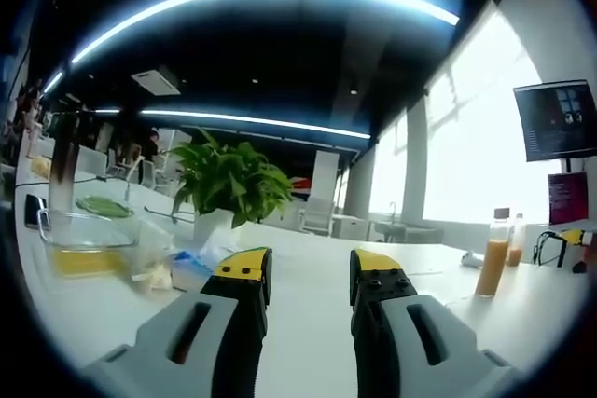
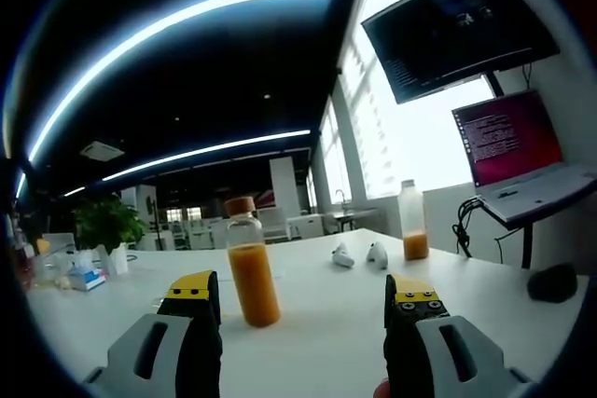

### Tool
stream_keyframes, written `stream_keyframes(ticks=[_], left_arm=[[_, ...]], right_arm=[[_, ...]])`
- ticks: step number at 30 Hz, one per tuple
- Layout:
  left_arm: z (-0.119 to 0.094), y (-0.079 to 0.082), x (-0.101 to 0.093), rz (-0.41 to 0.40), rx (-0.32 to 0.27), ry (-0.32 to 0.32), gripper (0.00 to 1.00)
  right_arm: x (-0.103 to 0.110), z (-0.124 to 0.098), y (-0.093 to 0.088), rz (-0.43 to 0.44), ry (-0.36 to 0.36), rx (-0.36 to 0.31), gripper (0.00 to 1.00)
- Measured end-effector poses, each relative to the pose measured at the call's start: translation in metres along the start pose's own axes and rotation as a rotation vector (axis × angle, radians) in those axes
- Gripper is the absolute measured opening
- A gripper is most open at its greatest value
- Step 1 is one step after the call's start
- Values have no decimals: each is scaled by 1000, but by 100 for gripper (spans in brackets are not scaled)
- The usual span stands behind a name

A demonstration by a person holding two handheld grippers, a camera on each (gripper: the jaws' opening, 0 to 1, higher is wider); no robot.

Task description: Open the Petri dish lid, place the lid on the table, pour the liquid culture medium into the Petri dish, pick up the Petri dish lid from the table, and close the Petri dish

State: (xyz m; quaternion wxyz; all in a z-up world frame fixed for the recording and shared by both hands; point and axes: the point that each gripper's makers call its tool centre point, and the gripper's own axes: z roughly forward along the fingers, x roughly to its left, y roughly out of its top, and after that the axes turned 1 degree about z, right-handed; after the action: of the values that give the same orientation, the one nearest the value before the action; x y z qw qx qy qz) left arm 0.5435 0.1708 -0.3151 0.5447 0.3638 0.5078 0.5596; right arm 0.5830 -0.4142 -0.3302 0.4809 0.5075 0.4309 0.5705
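Observation:
In the right gripper view a glass bottle [image 2: 252, 265] with a cork stopper stands upright on the white table [image 2: 326, 323], more than half full of orange liquid. My right gripper [image 2: 303, 300] is open, its jaws wide apart, the bottle just ahead near the left jaw. In the left gripper view my left gripper [image 1: 311, 272] is open over the table [image 1: 308, 323] with nothing between its jaws. The same orange bottle [image 1: 493, 253] stands far off to the right there. I cannot make out a Petri dish.
A potted green plant [image 1: 229, 184] stands ahead of the left gripper, with a clear container [image 1: 86, 244] of yellow contents and small items to its left. A second bottle [image 2: 410, 221], two small white objects [image 2: 359, 255], a laptop [image 2: 522, 160] and a wall screen [image 2: 448, 30] lie to the right.

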Motion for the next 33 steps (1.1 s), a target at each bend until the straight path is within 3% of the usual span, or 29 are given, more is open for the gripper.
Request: stream_keyframes(ticks=[19,33], left_arm=[[-1,-4,-9,10,16,-30,25],[-1,-1,-19,22,26,-74,25]], right_arm=[[14,7,14,-22,34,-14,66],[35,15,8,-45,96,12,66]])
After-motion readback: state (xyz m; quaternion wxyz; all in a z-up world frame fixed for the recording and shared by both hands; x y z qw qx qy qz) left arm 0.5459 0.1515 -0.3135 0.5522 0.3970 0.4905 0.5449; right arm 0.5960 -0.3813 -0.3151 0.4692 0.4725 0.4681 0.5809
